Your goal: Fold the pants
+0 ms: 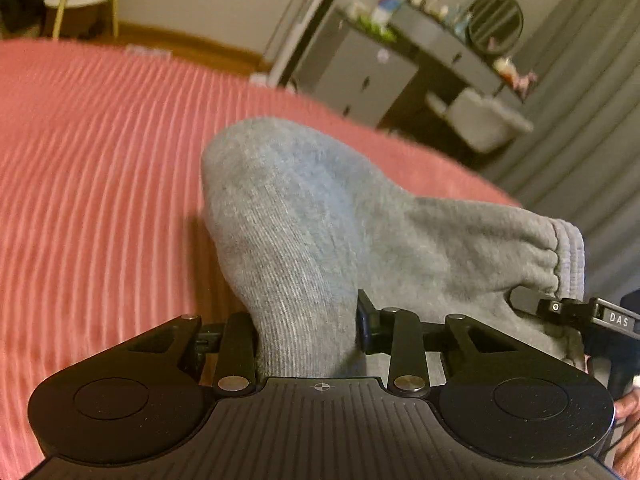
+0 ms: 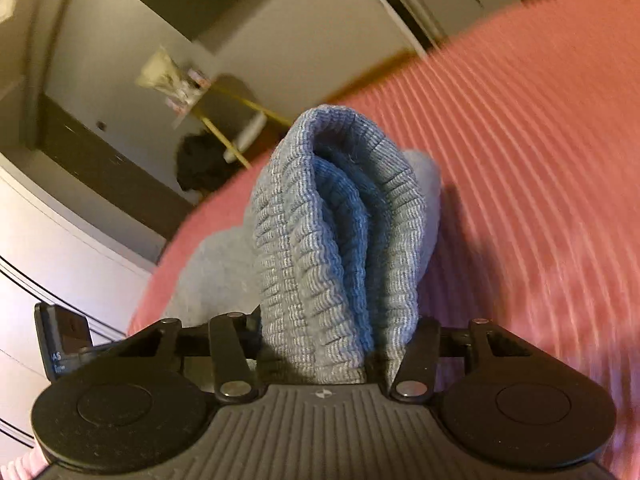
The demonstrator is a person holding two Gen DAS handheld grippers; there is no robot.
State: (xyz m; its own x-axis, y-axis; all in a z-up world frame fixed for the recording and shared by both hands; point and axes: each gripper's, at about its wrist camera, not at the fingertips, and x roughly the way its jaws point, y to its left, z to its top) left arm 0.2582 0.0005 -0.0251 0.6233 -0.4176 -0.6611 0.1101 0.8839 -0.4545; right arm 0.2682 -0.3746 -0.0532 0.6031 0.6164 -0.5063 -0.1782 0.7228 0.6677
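Note:
The grey sweatpants [image 1: 320, 216] are held up over a pink ribbed bedspread [image 1: 100, 168]. My left gripper [image 1: 306, 332] is shut on a fold of the plain grey cloth, which bulges up in front of its camera. The elastic waistband [image 1: 568, 256] hangs at the right of the left wrist view, beside my right gripper's body [image 1: 592, 316]. My right gripper [image 2: 336, 344] is shut on a bunched ribbed band of the pants [image 2: 336, 220], folded double between the jaws. The fingertips of both grippers are hidden by cloth.
The pink bedspread [image 2: 520, 200] fills the space under both grippers. A grey dresser with small items [image 1: 380, 64] and a dark round mirror [image 1: 496, 20] stand beyond the bed. A white side table with yellow legs [image 1: 80, 0] stands at the far left.

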